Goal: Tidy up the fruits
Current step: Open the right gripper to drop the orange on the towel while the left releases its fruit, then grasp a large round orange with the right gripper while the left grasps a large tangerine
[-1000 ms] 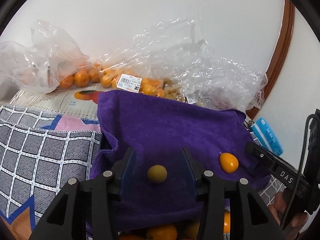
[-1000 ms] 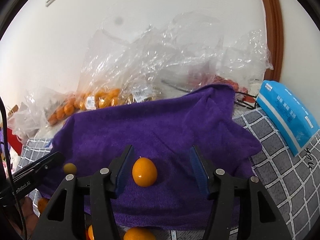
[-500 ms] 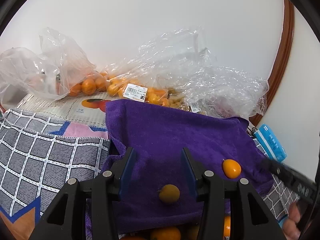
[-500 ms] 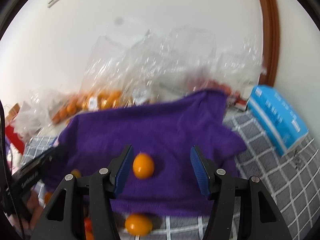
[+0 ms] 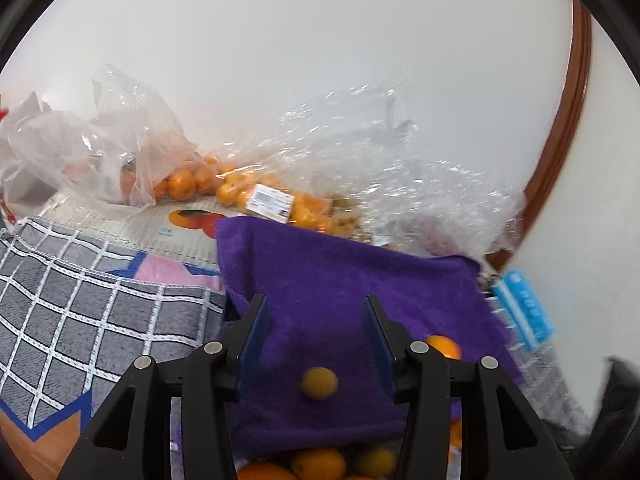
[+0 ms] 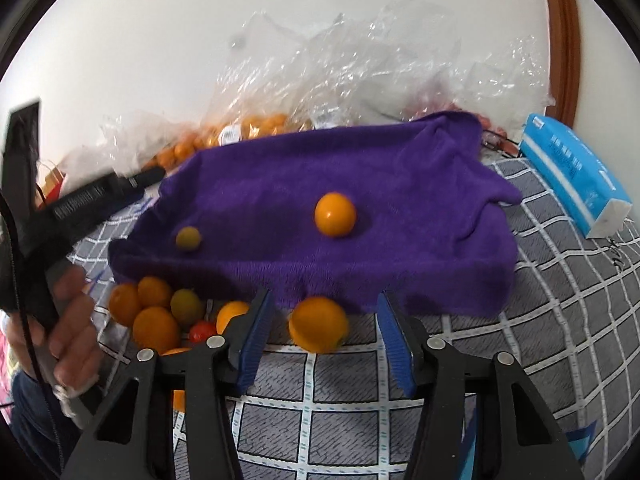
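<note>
The left tongs (image 5: pixel 316 322) gape empty above the purple towel (image 5: pixel 340 280), a greenish fruit (image 5: pixel 319 383) lying between their fingers. The right tongs (image 6: pixel 324 320) are spread too, an orange fruit (image 6: pixel 319 324) between their tips, touching the towel's front edge.

Two small round fruits lie on the one purple terry towel (image 6: pixel 360 184): one bright orange fruit (image 6: pixel 335 215) to the right and one dull yellow-green fruit (image 6: pixel 188 237) to the left. Near the towel's near edge sit about six loose orange and greenish fruits (image 6: pixel 156 322), one small red tomato (image 6: pixel 202 330) and one larger orange fruit (image 6: pixel 319 324). One blue tissue pack (image 6: pixel 576 176) lies far right. Several clear plastic bags (image 5: pixel 120 160) of oranges line the far wall; their exact number cannot be told.
</note>
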`<action>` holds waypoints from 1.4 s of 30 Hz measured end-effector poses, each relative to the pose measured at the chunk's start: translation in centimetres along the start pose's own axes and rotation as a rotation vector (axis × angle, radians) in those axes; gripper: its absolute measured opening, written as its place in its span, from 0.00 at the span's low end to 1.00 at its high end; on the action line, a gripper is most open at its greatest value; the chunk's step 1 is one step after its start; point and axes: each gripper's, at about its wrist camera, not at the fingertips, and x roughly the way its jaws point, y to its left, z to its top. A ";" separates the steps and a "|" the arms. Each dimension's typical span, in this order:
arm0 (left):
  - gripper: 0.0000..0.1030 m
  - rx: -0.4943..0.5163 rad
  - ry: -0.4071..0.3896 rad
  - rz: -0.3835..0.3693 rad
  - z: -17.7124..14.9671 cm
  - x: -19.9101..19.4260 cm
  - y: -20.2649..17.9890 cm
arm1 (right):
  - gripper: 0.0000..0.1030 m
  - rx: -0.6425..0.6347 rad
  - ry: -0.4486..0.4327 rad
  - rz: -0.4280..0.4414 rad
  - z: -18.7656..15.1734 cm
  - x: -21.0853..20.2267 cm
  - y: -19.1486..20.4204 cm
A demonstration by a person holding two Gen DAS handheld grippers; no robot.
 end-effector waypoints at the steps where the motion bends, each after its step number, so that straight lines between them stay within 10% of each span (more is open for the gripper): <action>1: 0.44 -0.008 -0.002 -0.025 0.2 -0.9 0.0 | 0.49 -0.008 0.015 -0.018 -0.1 0.5 0.0; 7: 0.50 0.082 -0.001 0.056 -0.9 -4.9 0.4 | 0.35 -0.028 0.073 -0.023 -0.4 2.0 0.4; 21: 0.50 0.188 0.293 0.147 -8.6 -1.8 0.8 | 0.35 0.047 -0.098 -0.008 -1.4 -2.1 -1.6; 26: 0.40 0.245 0.271 0.206 -8.6 -1.5 -0.2 | 0.35 0.066 -0.081 -0.013 -1.3 -1.7 -1.9; 42: 0.39 0.154 0.275 0.092 -8.4 -1.4 1.1 | 0.35 0.041 -0.057 -0.041 -1.3 -1.3 -1.3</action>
